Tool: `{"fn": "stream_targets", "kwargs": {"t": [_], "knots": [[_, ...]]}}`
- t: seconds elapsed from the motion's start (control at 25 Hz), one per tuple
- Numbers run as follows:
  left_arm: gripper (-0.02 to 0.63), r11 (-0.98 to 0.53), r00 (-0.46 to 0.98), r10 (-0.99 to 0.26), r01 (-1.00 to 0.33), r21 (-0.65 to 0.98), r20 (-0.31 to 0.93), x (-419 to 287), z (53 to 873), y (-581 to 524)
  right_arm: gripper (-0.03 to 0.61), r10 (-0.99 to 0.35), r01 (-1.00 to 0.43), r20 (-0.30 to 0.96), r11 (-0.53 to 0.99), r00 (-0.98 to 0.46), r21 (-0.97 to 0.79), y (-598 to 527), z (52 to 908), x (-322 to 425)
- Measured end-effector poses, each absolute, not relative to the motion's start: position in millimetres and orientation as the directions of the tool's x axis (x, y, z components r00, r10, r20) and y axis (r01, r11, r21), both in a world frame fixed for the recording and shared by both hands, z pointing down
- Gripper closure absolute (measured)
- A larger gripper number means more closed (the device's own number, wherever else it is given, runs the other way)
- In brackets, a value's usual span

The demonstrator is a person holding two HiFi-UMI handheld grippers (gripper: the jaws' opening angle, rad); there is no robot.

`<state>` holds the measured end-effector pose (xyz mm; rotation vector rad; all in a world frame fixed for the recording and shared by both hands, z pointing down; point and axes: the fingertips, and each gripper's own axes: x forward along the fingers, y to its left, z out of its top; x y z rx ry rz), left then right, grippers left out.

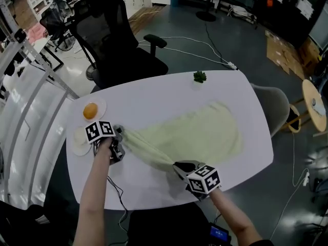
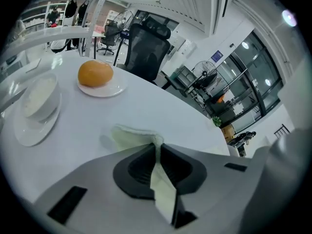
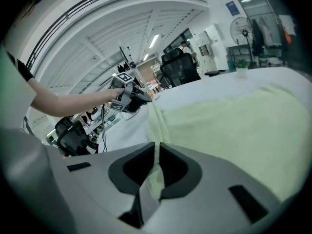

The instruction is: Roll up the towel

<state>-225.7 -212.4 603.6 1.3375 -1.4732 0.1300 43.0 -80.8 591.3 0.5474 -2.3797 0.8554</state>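
A pale green towel lies spread on the white table, its near edge lifted and bunched between my two grippers. My left gripper is shut on the towel's left corner; cloth shows pinched between its jaws, with a small flap sticking out beyond them. My right gripper is shut on the towel's near right corner, and the cloth runs up between its jaws. In the right gripper view the towel stretches away to the left gripper.
An orange on a small plate and a white bowl on a plate sit by the table's left edge. A small green plant stands at the far edge. A black office chair is behind the table, a grey chair at the right.
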Motion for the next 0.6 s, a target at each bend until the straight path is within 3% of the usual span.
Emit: {"fn": "stream_targets", "kwargs": {"t": [0.44, 0.6], "knots": [[0.529, 0.369, 0.210, -0.599, -0.784, 0.499, 0.773, -207.5, 637.6, -249.0, 0.541, -0.244, -0.645, 0.719, 0.678, -0.650, -0.353, -116.5, 631.3, 65.6], [0.468, 0.362, 0.218, -0.610, -0.778, 0.513, 0.762, -202.7, 645.7, -256.7, 0.541, -0.279, -0.671, 0.780, 0.705, -0.560, -0.230, -124.7, 648.4, 69.6]]}}
